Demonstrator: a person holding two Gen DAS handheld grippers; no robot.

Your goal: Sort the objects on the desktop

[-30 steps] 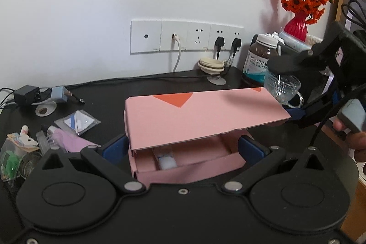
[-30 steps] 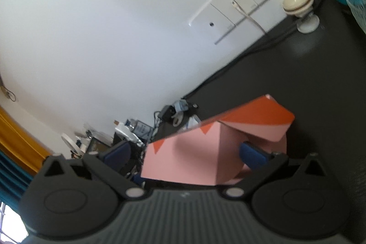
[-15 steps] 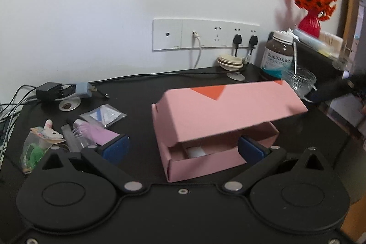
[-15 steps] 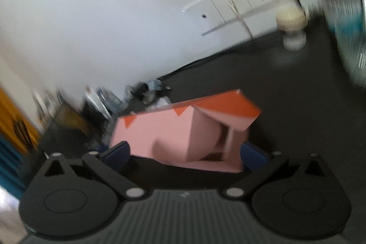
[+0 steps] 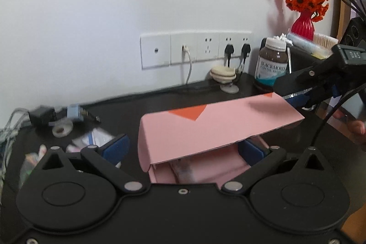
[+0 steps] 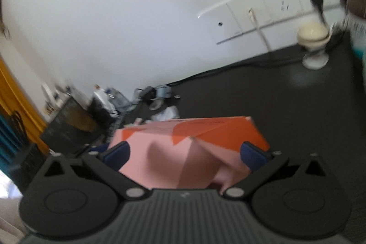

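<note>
A pink cardboard box (image 5: 219, 122) with orange triangles lies on the black desk, its lid hanging half down over the open front. Something small and pale (image 5: 183, 169) lies blurred inside. My left gripper (image 5: 183, 150) is open right at the box front; its right finger (image 5: 251, 152) sits in the box mouth and its left finger (image 5: 115, 149) stays outside the left wall. My right gripper (image 5: 288, 93) hovers at the lid's right end. In the right wrist view the right gripper (image 6: 185, 153) is open, with the box's end (image 6: 187, 152) between its blue pads.
Left of the box lie a black charger (image 5: 42, 116), a blue adapter (image 5: 75, 112), a tape roll (image 5: 60, 129) and a sachet (image 5: 96, 137). A brown supplement bottle (image 5: 272, 63), a red vase of orange flowers (image 5: 303, 24) and plugged wall sockets (image 5: 194, 49) stand behind.
My left gripper has closed in on the box front again. My right gripper, drawn away to the right half a second ago, is back at the lid's right end.
</note>
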